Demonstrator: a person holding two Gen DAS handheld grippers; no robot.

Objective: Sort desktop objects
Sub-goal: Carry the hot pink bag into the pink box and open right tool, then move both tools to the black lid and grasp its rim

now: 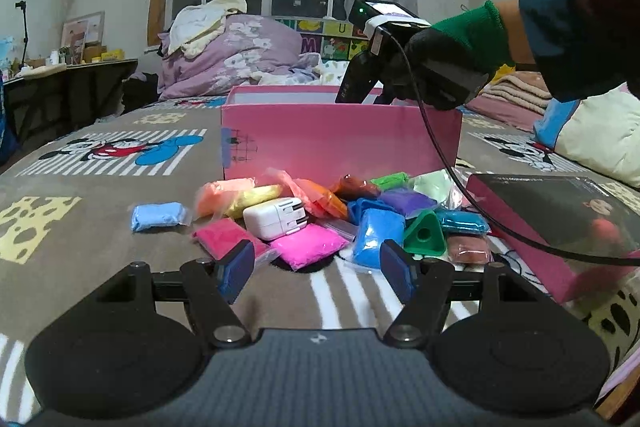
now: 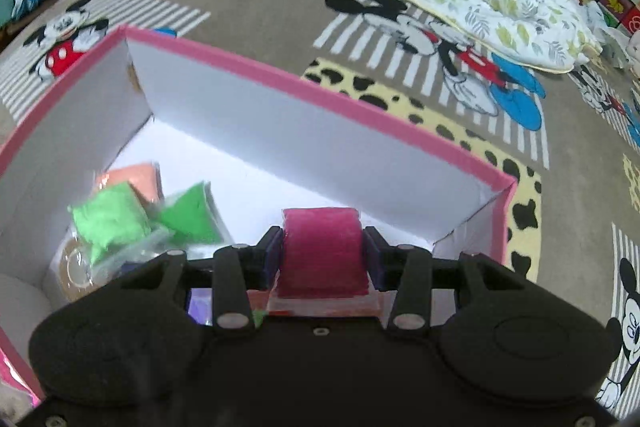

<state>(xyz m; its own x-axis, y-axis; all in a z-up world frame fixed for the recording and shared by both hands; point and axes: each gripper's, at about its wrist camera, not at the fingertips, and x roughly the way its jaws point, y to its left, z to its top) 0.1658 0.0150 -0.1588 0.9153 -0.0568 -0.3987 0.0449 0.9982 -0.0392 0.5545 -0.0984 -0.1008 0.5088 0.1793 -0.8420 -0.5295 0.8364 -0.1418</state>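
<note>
Holding a dark pink packet (image 2: 323, 251) between the right gripper's (image 2: 323, 254) pads over the pink box (image 2: 400, 115), you've binned only a few, while your left gripper (image 1: 316, 269) hangs open and empty before the remaining pile (image 1: 320, 211).

In the left wrist view, the tips of the right tongs (image 1: 360, 95) are hidden behind the pink box (image 1: 340, 139) wall. In the right wrist view, the green packets (image 2: 108, 223) at lower left are blurred, and the box's near side is covered by the tool body.
</note>
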